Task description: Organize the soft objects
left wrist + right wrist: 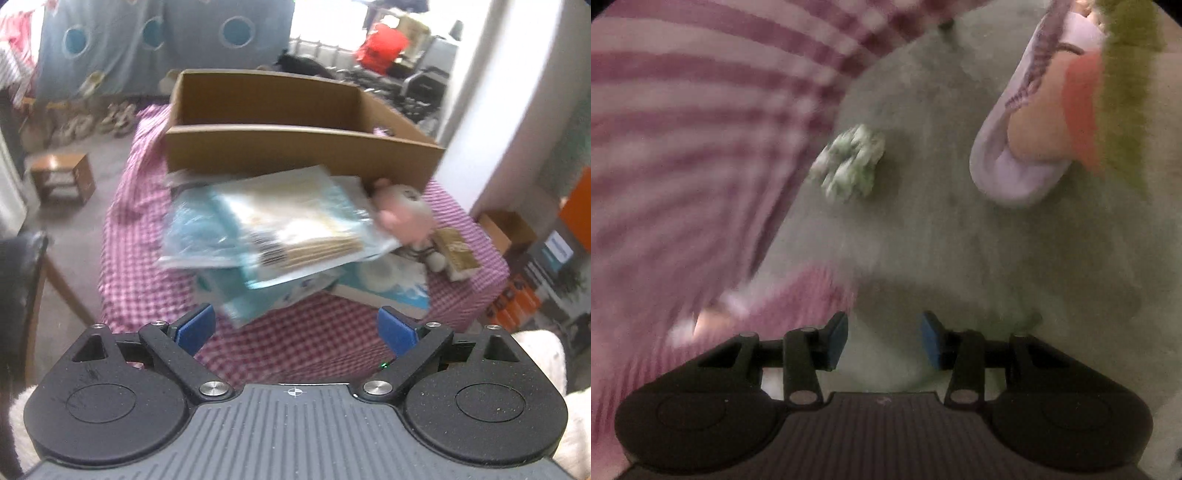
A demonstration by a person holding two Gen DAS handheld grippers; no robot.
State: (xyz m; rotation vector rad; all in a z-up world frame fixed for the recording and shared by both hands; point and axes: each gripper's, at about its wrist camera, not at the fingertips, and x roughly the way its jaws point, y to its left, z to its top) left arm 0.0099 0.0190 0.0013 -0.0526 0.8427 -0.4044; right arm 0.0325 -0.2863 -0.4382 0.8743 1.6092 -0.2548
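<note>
Step in hand, by my reading: you reach for the pale green soft clump [849, 164] on the grey floor [960, 240]. Right gripper [884, 341] hangs above it, jaws partly apart, empty; left gripper [295, 328] wide, empty. Next: centre, close gently. Cardboard box [295, 151] interior mostly hidden; packets [273, 229] lie outside it.

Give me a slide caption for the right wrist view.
Open right gripper points down at grey floor beside a checked cloth, a small green fluffy object lying ahead.
</note>
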